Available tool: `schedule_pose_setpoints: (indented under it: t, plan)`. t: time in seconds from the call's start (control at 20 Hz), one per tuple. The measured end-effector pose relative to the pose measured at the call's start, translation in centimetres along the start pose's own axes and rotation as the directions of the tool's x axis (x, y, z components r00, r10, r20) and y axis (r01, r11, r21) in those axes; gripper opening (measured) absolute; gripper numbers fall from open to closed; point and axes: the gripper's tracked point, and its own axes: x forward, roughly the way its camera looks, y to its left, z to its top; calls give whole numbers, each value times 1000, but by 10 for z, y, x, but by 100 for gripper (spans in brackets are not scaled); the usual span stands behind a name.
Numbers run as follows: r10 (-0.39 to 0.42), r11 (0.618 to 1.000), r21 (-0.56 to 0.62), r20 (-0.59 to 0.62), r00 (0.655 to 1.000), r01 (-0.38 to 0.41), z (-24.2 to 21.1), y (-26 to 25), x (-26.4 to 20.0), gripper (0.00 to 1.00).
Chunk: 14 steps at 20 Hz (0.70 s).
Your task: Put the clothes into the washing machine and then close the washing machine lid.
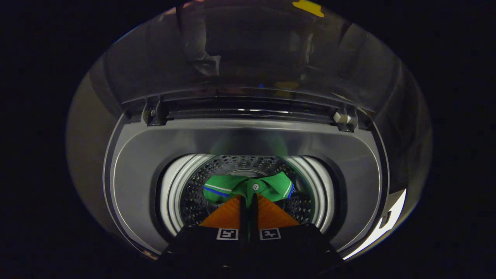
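Green shirt held over the washer drum

The fingers (pixel 248 199) are nearly closed, pinching the green shirt (pixel 248 188) at its collar, at 12 o'clock from the tips, above the open drum (pixel 186 193); the lid (pixel 248 50) stands raised beyond.

Green shirt (pixel 248 188) w/ white-and-blue trimmed collar & a white button hangs bunched over the perforated drum (pixel 193 201) of the top-load washing machine (pixel 128 174), pinched between the gripper (pixel 248 198) fingers, the clear lid (pixel 248 50) raised upright behind.
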Motion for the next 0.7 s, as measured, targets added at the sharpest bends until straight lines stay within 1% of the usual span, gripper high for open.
schedule_pose_setpoints:
  t: [0.1, 0.15, 0.25, 0.3, 0.35, 0.4, 0.45, 0.55, 0.7]
  plan:
    - [0, 1000, -14, -16, 1000, 0, -5, -1, 2, 6]
    - [13, 1000, -15, -17, 1000, -13, -5, 3, 2, 9]
    - [20, 1000, 3, 8, 1000, -20, 3, 4, 1, 9]
    - [20, 1000, 13, 11, 1000, -20, 4, 4, -6, 11]
    - [25, 999, 21, 6, 1000, -25, 2, 3, 4, 40]
    - [9, 1000, 18, -12, 1000, -9, 5, 1, 14, 69]
    - [14, 1000, 9, -24, 1000, -14, -4, 1, 1, 98]
    - [15, 1000, -2, -23, 1000, -15, -6, 3, -2, 98]
    - [17, 1000, 11, -18, 1000, -17, -6, 6, -9, 99]
